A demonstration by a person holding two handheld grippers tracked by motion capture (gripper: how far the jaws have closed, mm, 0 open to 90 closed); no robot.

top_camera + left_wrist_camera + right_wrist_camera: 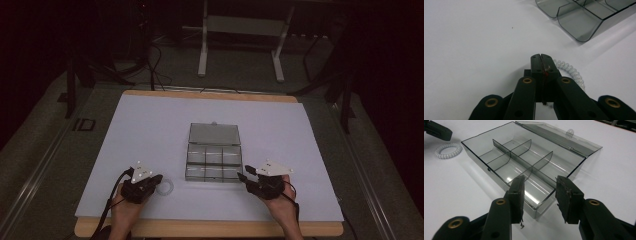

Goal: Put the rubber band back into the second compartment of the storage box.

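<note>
A clear grey plastic box with several empty compartments lies open mid-table, its lid folded flat behind it. A white coiled hair tie lies on the white sheet left of the box. My left gripper sits right beside it. In the left gripper view that gripper has its jaws pressed together with nothing between them, and the hair tie curls just past the right jaw. My right gripper is open, its jaws standing apart just before the near corner of the box.
A white sheet covers a wooden table whose edge shows at front and back. Beyond it stand a white metal frame and cables on a dark floor. The hair tie and the left gripper's tip show far left in the right gripper view.
</note>
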